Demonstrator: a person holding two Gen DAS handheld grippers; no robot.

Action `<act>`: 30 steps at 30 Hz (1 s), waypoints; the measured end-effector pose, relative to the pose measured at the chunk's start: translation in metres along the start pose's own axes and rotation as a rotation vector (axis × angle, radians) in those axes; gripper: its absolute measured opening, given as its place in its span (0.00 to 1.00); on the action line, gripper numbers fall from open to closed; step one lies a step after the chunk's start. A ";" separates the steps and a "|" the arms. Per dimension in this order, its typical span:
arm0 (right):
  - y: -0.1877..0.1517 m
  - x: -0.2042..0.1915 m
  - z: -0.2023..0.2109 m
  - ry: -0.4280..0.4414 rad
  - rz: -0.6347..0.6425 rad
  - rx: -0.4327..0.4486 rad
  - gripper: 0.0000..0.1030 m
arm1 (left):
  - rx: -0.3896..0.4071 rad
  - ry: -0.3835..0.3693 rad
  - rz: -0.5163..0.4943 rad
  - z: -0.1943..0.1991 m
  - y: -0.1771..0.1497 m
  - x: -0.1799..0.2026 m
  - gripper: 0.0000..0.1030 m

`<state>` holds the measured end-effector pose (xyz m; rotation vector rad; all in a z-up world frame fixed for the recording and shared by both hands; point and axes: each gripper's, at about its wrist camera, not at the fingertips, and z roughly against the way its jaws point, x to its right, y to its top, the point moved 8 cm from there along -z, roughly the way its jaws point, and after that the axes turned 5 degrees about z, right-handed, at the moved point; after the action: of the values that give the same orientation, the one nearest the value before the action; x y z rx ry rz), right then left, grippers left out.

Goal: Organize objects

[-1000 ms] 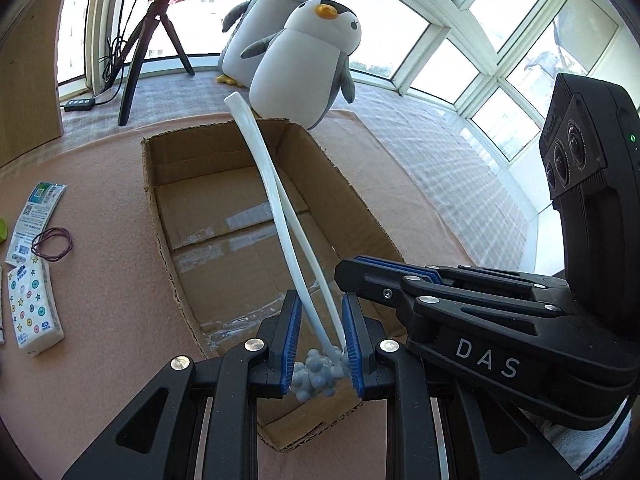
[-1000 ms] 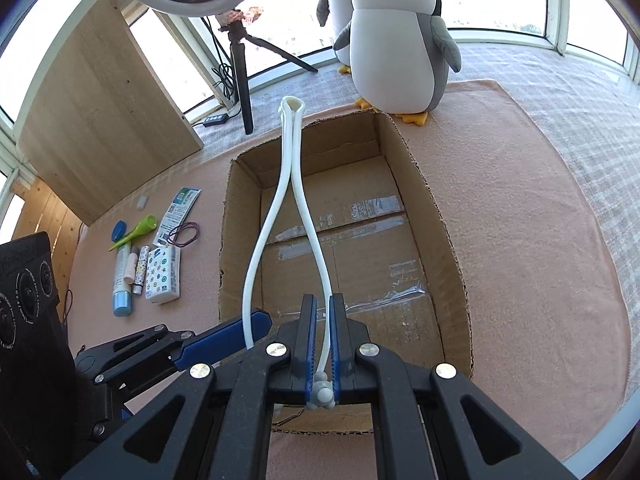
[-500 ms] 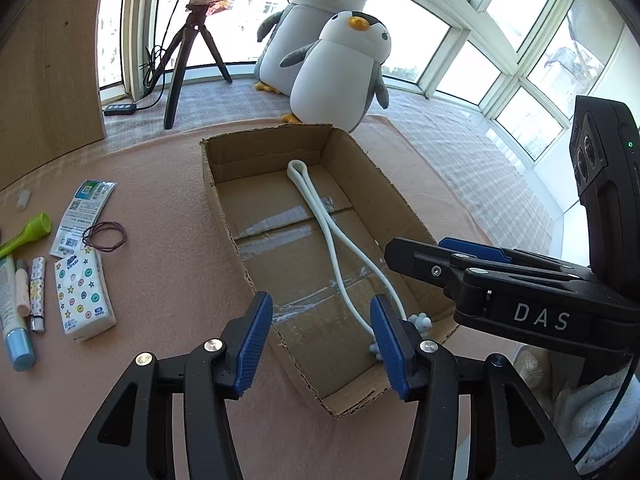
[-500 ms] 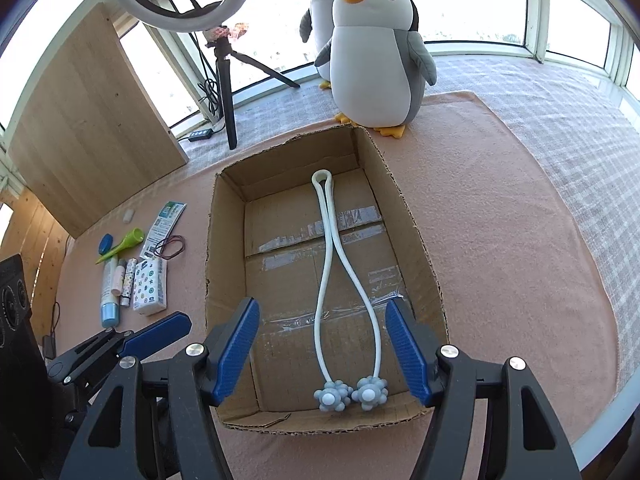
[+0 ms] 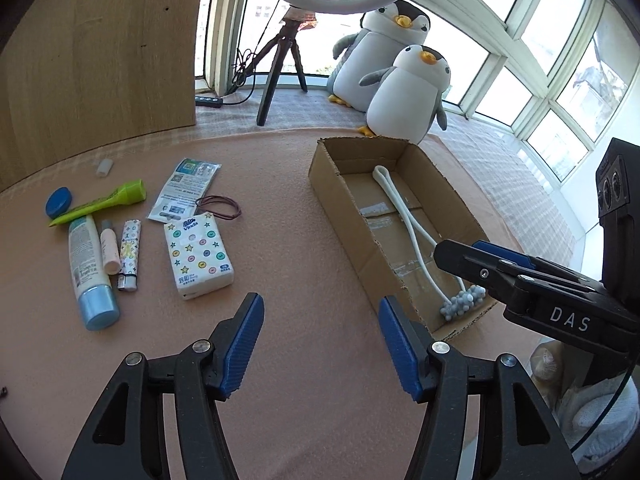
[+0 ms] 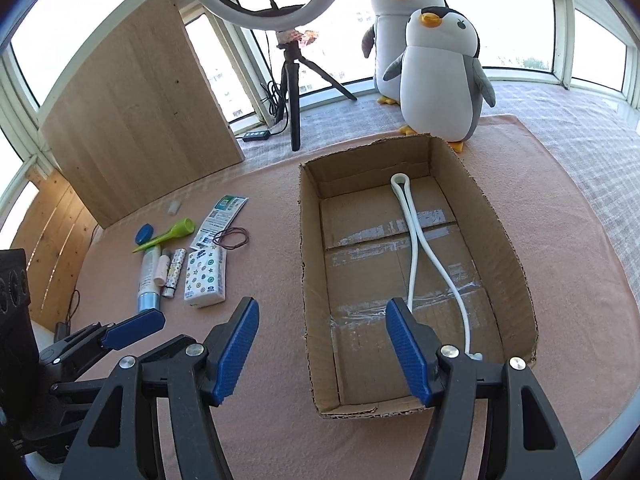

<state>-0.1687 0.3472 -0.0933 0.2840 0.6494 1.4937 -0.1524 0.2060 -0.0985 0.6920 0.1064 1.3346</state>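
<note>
Both claws have let go of the white massager (image 6: 416, 248), which now lies flat inside the cardboard box (image 6: 312, 280). Left claw (image 5: 320, 340) gapes wide left of the box; right claw (image 6: 320, 344) gapes wide, seemingly over its near-left corner.

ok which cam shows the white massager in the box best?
Left wrist: the white massager shows whole in the cardboard box, loop to knobby balls. Right wrist shows loop and stems, but the right tongs hide most of the balls.
</note>
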 end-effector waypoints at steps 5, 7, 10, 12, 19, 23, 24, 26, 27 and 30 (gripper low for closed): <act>-0.009 -0.034 -0.010 0.020 0.034 -0.036 0.61 | 0.011 0.048 0.063 0.014 -0.004 -0.054 0.62; -0.012 -0.045 -0.015 0.032 0.042 -0.053 0.61 | 0.014 0.068 0.091 0.020 -0.006 -0.078 0.62; -0.014 -0.060 -0.023 0.053 0.047 -0.073 0.61 | 0.015 0.098 0.143 0.028 -0.010 -0.116 0.62; -0.014 -0.067 -0.028 0.058 0.044 -0.081 0.61 | 0.014 0.111 0.179 0.031 -0.010 -0.139 0.62; -0.012 -0.086 -0.044 0.077 0.051 -0.117 0.61 | 0.024 0.152 0.252 0.025 0.015 -0.190 0.62; -0.005 -0.090 -0.050 0.078 0.053 -0.120 0.61 | 0.001 0.142 0.246 0.005 0.039 -0.195 0.62; -0.004 -0.090 -0.050 0.078 0.050 -0.120 0.61 | -0.007 0.143 0.235 -0.001 0.045 -0.194 0.61; 0.000 -0.090 -0.051 0.081 0.042 -0.119 0.61 | -0.027 0.135 0.221 -0.016 0.056 -0.192 0.61; 0.000 -0.090 -0.051 0.081 0.040 -0.119 0.61 | -0.036 0.135 0.227 -0.024 0.060 -0.193 0.60; 0.001 -0.086 -0.052 0.074 0.037 -0.121 0.61 | -0.061 0.142 0.237 -0.047 0.073 -0.197 0.53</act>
<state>-0.1939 0.2522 -0.1153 0.1491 0.6131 1.5784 -0.2873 0.0500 -0.1588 0.5697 0.0994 1.6081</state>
